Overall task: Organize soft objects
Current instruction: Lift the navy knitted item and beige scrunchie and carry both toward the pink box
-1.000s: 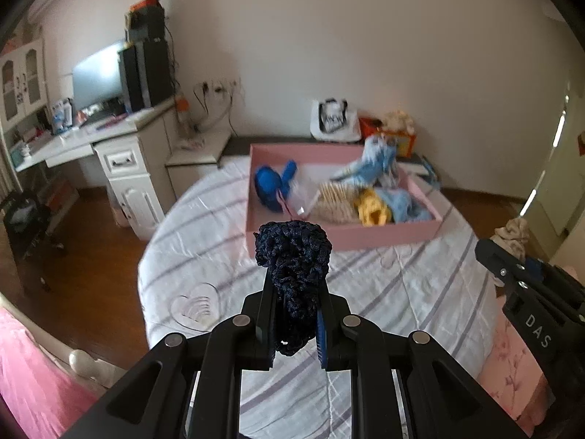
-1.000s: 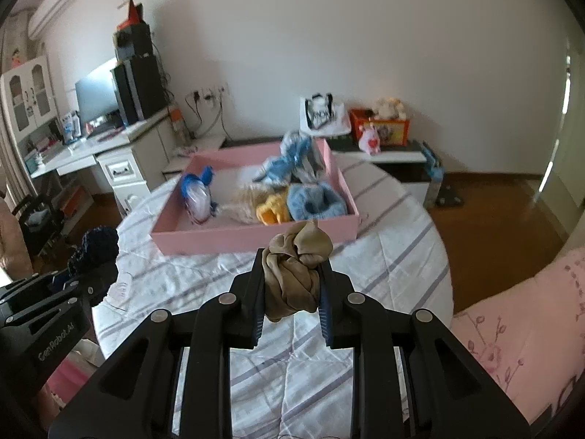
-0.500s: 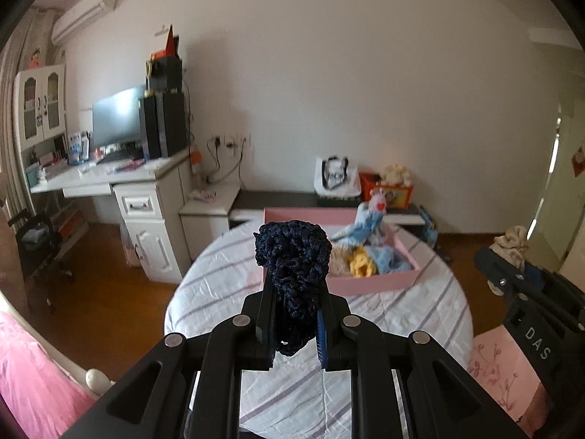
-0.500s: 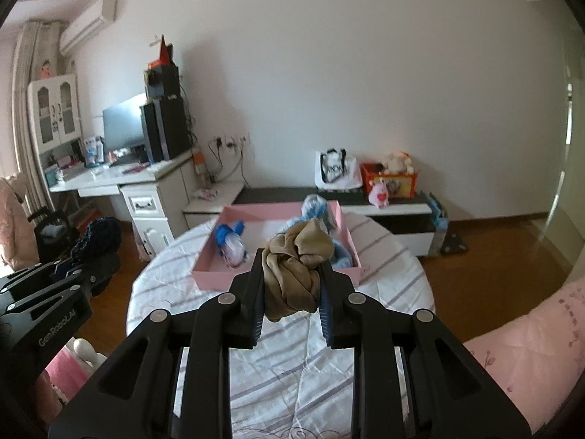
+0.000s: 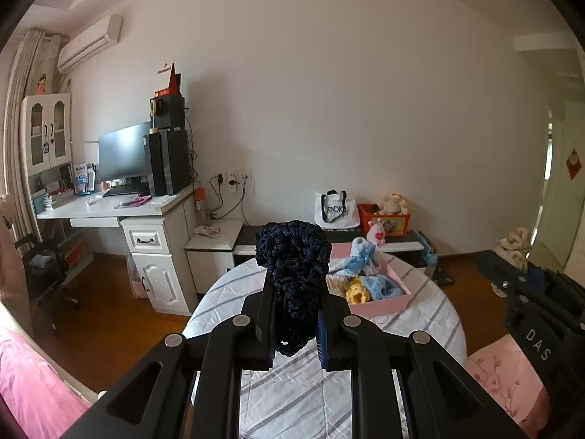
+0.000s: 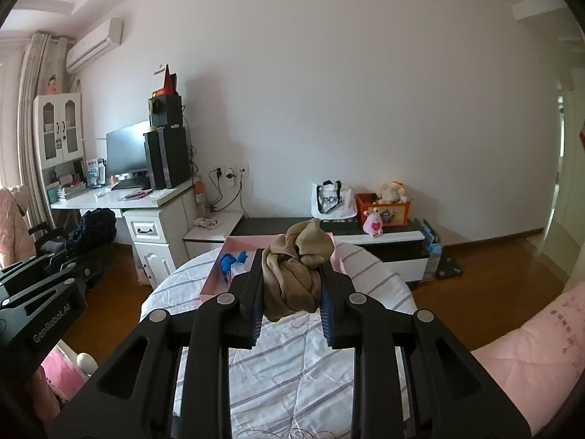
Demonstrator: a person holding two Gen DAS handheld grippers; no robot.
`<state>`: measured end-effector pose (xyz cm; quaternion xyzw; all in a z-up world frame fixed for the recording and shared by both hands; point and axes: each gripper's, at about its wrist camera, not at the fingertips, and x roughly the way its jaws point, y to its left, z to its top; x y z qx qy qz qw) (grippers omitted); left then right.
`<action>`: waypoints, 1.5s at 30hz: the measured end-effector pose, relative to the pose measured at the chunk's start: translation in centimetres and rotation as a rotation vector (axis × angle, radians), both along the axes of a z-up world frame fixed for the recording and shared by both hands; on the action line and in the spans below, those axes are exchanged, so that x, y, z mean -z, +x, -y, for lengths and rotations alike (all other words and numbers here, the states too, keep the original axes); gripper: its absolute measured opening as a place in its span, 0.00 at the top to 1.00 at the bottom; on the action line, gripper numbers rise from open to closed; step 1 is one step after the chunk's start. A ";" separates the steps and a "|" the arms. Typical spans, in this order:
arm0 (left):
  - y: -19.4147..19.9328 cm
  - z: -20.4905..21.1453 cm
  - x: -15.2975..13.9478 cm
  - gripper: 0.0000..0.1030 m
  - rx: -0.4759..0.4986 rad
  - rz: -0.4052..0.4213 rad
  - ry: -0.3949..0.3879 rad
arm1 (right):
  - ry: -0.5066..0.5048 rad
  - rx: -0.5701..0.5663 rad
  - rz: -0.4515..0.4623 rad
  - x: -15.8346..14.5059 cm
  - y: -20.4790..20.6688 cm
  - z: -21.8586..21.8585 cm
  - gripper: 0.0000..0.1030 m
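Observation:
My left gripper [image 5: 294,292] is shut on a dark navy crocheted piece [image 5: 292,267], held up well back from the round table [image 5: 234,292]. My right gripper [image 6: 292,281] is shut on a bunched tan cloth [image 6: 298,263]. A pink tray [image 5: 380,301] sits on the striped tablecloth [image 6: 292,358] ahead and holds blue, yellow and beige soft items. In the right wrist view the tray [image 6: 212,285] is partly hidden behind the tan cloth, with a blue item [image 6: 228,261] showing in it. Each gripper shows at the edge of the other's view.
A white desk [image 5: 120,212] with a monitor and speakers stands at the left wall. A low cabinet [image 6: 395,245] behind the table carries a white bag and a red toy box. Pink bedding [image 6: 530,347] lies at the right, wooden floor around the table.
Both grippers have drawn back and risen from the table, still gripping their cloths. The pink tray now looks smaller and farther, and more of the wall and ceiling shows.

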<state>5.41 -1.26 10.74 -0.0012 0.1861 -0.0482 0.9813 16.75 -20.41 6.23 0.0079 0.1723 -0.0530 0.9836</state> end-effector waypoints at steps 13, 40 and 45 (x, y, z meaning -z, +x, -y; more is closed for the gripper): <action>-0.4 0.8 0.6 0.87 0.006 -0.008 0.001 | 0.003 0.006 -0.007 0.0 0.1 0.1 0.77; 11.5 1.1 0.0 0.86 0.023 -0.094 -0.004 | 0.021 0.008 -0.036 1.1 6.6 0.4 0.77; 16.8 0.7 0.2 0.86 0.022 -0.123 -0.005 | 0.013 0.005 -0.049 1.2 10.0 0.6 0.77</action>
